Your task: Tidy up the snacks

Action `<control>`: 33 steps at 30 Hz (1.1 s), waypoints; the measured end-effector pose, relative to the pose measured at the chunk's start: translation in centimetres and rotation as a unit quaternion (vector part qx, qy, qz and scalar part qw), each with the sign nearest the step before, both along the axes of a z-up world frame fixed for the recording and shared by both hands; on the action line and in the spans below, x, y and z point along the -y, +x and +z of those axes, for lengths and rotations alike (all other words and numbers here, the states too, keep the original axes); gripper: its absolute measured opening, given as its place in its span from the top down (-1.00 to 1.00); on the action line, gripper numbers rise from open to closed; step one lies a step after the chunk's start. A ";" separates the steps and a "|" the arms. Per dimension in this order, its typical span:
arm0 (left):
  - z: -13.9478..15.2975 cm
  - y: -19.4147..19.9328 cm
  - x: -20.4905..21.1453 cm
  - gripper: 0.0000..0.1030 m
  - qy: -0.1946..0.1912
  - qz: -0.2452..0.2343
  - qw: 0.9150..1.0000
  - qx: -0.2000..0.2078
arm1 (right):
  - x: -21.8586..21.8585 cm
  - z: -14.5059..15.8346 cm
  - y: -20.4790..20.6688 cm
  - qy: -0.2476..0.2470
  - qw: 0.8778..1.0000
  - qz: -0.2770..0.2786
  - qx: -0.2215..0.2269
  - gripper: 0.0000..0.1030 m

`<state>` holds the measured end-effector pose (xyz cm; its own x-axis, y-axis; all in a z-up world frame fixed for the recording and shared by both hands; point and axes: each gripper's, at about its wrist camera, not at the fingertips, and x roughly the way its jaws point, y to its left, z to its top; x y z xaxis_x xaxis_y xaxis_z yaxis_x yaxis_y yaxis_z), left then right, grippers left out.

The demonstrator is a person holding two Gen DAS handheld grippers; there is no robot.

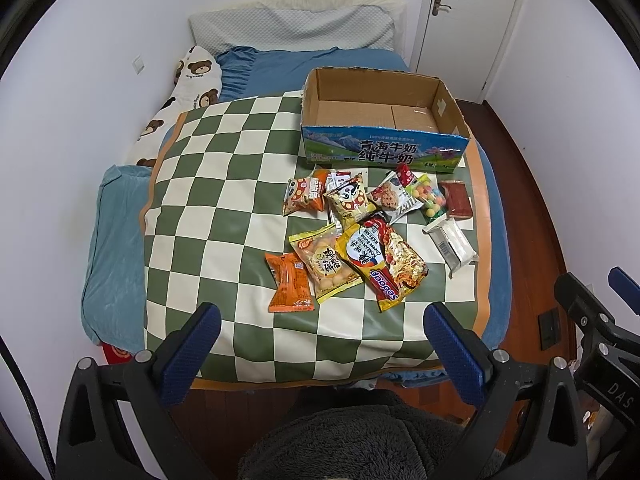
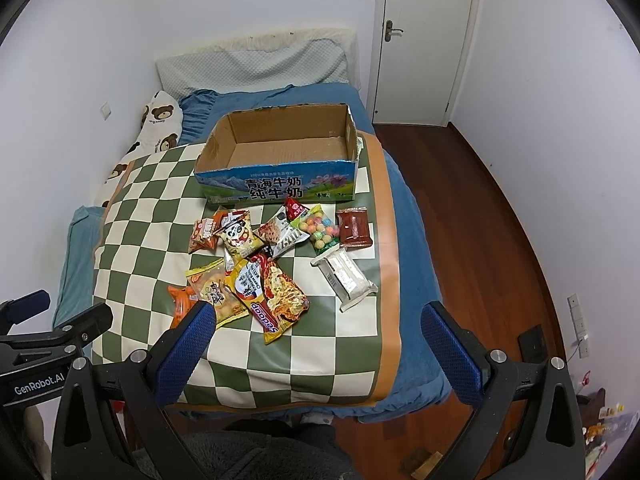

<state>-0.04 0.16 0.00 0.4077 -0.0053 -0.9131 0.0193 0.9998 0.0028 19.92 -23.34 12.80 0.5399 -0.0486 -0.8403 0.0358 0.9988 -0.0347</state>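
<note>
Several snack packets lie scattered on a green-and-white checkered mat point(image 1: 224, 184) point(image 2: 328, 332) spread over a bed. Among them are an orange packet point(image 1: 289, 282), a yellow noodle pack point(image 1: 380, 256) point(image 2: 272, 296), a silver wrapper point(image 1: 452, 244) point(image 2: 346, 278), a candy-ball bag point(image 1: 428, 198) point(image 2: 320, 228) and a red packet point(image 1: 456, 199) point(image 2: 354, 229). Behind them stands an open cardboard box point(image 1: 384, 148) point(image 2: 280, 188), with nothing inside. My left gripper point(image 1: 320, 322) hovers open near the bed's foot, short of the snacks. My right gripper point(image 2: 318, 320) is open too, holding nothing.
A bear-print pillow point(image 1: 192, 80) point(image 2: 160, 120) and grey pillow point(image 1: 292, 28) lie at the bed's head by the wall. Wooden floor point(image 2: 480, 208) runs along the right side up to a white door point(image 2: 424, 40). A grey fuzzy garment point(image 1: 344, 440) fills the bottom.
</note>
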 end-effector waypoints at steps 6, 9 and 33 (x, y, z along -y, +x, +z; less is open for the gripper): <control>0.0 0.0 0.0 -1.00 0.001 0.000 1.000 0.002 | 0.1 0.7 0.4 -0.001 1.000 -0.001 0.002 -1.00; 0.7 0.4 0.1 -1.00 0.001 0.000 1.000 0.002 | 0.3 0.9 0.5 0.000 1.000 -0.001 0.004 -1.00; 1.1 0.3 0.1 -1.00 0.000 -0.001 1.000 0.004 | 0.5 1.0 0.9 -0.001 1.000 -0.003 0.012 -1.00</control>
<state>0.28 0.03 1.07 0.4155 -0.0052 -0.9096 0.0211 0.9998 0.0039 20.77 -23.83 13.78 0.5592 -0.0544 -0.8272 0.0433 0.9984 -0.0364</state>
